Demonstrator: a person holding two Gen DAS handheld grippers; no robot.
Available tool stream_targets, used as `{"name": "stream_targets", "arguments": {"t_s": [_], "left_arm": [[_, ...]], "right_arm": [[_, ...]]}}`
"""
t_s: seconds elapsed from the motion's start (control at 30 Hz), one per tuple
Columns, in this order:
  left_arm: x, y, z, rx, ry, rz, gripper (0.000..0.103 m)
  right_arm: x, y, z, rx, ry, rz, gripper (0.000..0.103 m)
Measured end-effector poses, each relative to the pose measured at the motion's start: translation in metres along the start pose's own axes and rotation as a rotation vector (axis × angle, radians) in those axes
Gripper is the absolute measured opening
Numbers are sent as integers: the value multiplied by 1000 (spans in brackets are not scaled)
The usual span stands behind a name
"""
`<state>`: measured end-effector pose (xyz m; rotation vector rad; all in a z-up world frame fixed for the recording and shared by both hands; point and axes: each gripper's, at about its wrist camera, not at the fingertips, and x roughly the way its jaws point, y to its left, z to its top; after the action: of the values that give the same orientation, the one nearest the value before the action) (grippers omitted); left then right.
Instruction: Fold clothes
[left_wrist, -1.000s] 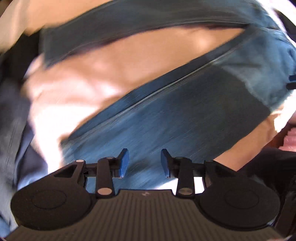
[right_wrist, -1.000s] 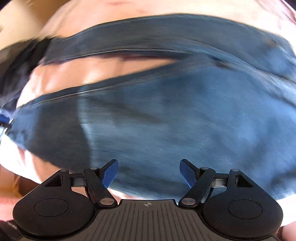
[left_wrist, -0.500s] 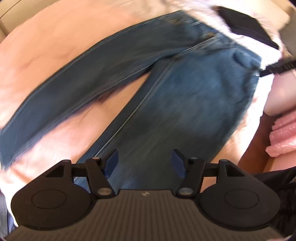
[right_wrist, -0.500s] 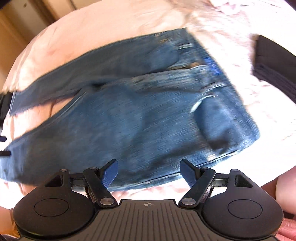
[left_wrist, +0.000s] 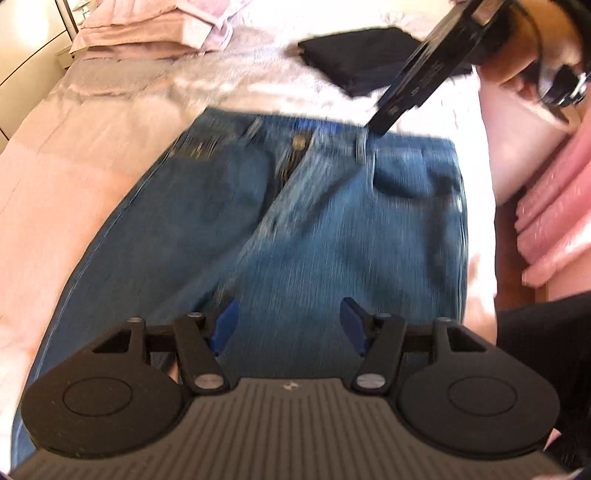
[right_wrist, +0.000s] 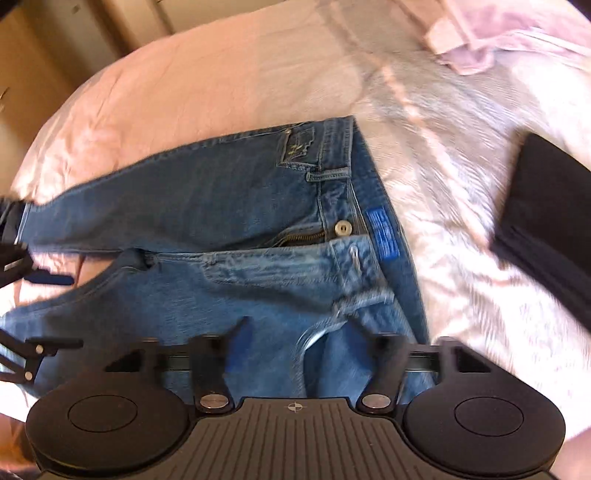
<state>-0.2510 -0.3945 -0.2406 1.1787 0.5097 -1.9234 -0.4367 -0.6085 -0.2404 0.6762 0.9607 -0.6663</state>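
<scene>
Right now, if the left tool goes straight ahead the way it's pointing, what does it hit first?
Most likely the jeans: the open left tool points straight across them toward the waistband. Depth is unclear.

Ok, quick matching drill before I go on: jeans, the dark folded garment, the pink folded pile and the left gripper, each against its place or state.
Things:
1. jeans
2. black folded garment
3. pink folded pile
4. left gripper

Places or states:
A. open, over a jeans leg
B. spread flat, fly open
C. far corner of the bed
D. on the bed past the waistband

Pairs: 1-B, 2-D, 3-C, 4-A
</scene>
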Motion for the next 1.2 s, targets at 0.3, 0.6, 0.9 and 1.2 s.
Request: {"name": "stream_targets", "arguments": {"t_s": [0.3, 0.6, 0.9, 1.2], "left_arm": [[117, -27, 99, 11, 27, 35, 55], [164, -18, 119, -60, 119, 5, 53], [159, -13, 124, -48, 64, -7, 14], [172, -3, 118, -145, 56, -24, 16]], "right_arm": [[71, -63, 58, -80, 81, 285, 52], [142, -114, 102, -128, 185, 598, 48], [159, -137, 113, -98, 236, 637, 8], [155, -150, 97, -124, 225, 532, 7]]}}
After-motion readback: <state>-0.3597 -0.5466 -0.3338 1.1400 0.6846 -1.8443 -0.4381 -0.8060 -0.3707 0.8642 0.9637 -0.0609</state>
